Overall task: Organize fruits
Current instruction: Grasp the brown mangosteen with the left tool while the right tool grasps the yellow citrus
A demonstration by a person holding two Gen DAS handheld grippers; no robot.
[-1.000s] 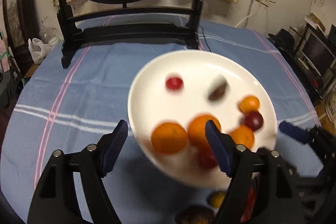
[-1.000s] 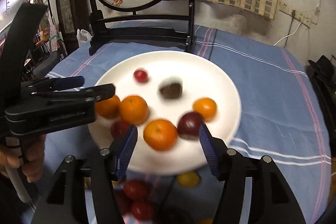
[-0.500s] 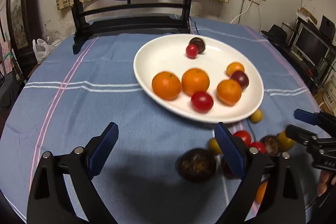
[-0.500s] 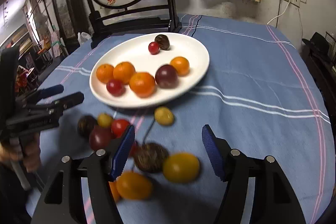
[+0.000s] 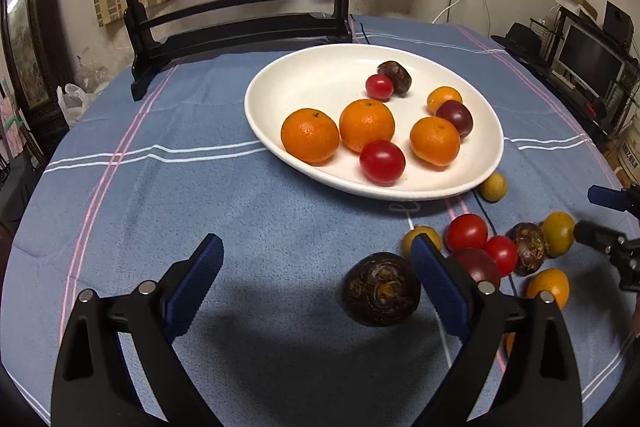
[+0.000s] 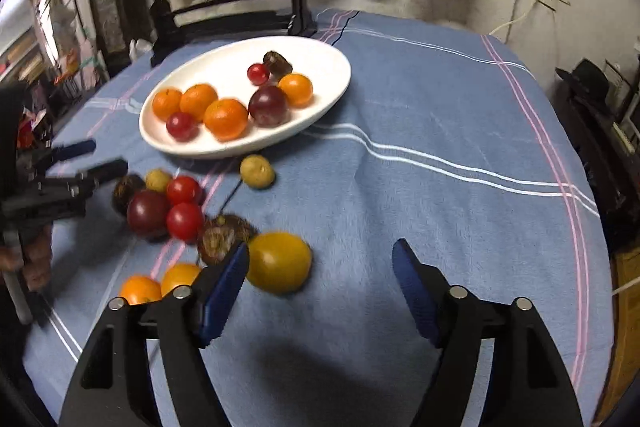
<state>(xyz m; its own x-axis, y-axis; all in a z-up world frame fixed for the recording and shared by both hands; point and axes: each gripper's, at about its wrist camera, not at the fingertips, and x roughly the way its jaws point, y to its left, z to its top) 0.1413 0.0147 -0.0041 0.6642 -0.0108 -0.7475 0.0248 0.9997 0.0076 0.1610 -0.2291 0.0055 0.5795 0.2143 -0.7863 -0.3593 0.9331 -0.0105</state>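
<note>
Blue tablecloth (image 5: 200, 187); both grippers' jaws just widened, empty; hand (image 6: 36, 259) only in right view.

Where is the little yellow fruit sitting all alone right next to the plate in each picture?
Left wrist view: the small yellow fruit lies at the right, touching the near right rim of the white plate.
Right wrist view: the same fruit lies left of centre, just below the plate.
Shared landmark: the white plate.
</note>
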